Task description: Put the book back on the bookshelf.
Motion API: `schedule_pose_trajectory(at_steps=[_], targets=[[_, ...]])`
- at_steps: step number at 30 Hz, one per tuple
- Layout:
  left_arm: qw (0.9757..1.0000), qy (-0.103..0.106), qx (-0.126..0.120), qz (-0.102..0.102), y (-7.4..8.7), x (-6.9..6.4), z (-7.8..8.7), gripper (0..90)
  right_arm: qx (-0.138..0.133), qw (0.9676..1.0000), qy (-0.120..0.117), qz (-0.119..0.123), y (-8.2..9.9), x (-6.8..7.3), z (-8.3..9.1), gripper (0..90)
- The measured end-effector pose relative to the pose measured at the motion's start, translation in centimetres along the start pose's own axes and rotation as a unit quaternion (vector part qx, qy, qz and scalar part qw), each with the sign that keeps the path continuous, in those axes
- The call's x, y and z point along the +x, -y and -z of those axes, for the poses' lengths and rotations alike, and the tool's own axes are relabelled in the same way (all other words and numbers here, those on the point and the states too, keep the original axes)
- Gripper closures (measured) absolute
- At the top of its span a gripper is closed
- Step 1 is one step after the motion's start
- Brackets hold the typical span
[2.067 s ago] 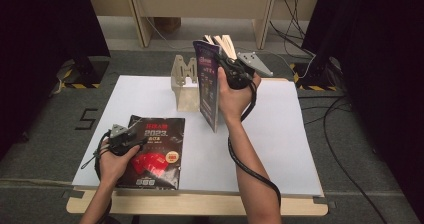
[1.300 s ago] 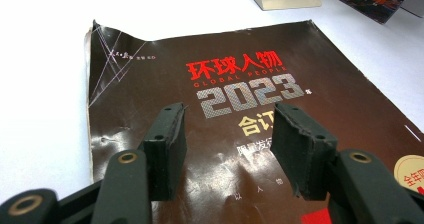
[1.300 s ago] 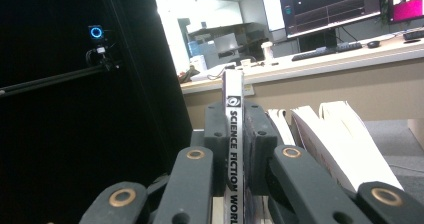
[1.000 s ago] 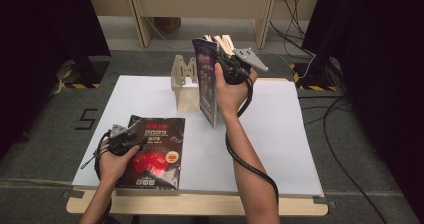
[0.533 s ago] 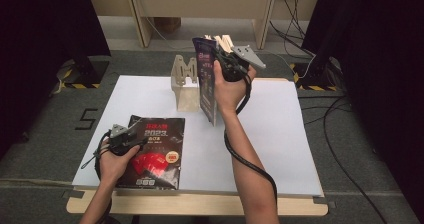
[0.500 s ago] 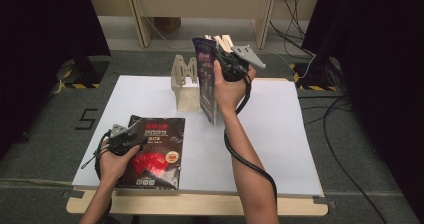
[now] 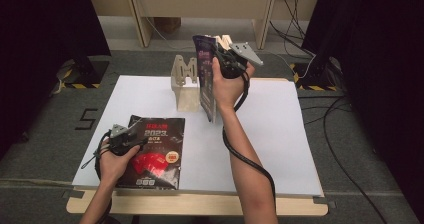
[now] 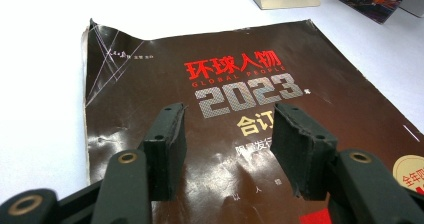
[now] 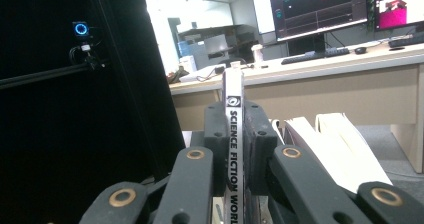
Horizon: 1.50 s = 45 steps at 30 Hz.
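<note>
**Upright magazine carried back toward the rack**

Lifted since two seconds ago, my right gripper [image 7: 227, 59] clamps the purple glossy magazine [image 7: 206, 79] by its spine, long axis upright, just right of the pale wooden slotted rack [image 7: 184, 81]. Left gripper [image 8: 227, 139] hovers open over the flat dark-brown magazine [image 8: 240, 109].

Both forearms are showing bare, with no sleeves. The left gripper [image 7: 125, 140] and right gripper [image 7: 227, 64] are wearing matte black jaws with brass-coloured rivets and rough foam-like pads [image 8: 298, 146]. A black cable [image 7: 248, 159] is trailing from each, and the right one is carrying a grey three-cornered plate [image 7: 246, 53].
</note>
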<state>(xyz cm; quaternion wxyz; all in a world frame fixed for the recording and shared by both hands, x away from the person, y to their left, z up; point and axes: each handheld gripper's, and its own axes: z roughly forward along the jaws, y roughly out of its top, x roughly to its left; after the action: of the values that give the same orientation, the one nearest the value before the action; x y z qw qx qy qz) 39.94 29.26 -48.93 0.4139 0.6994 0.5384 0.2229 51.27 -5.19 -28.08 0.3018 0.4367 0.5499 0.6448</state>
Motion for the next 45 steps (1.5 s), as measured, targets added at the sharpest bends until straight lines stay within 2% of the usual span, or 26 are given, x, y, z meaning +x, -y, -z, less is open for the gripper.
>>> schedule_pose_trajectory(at_steps=[45], targets=[[1.0, 0.0, 0.003, 0.001, 0.0, 0.1, 0.1, 46.9, -0.001, 0.9996, 0.024, 0.014, -0.1, -0.1, -2.4, 83.7]])
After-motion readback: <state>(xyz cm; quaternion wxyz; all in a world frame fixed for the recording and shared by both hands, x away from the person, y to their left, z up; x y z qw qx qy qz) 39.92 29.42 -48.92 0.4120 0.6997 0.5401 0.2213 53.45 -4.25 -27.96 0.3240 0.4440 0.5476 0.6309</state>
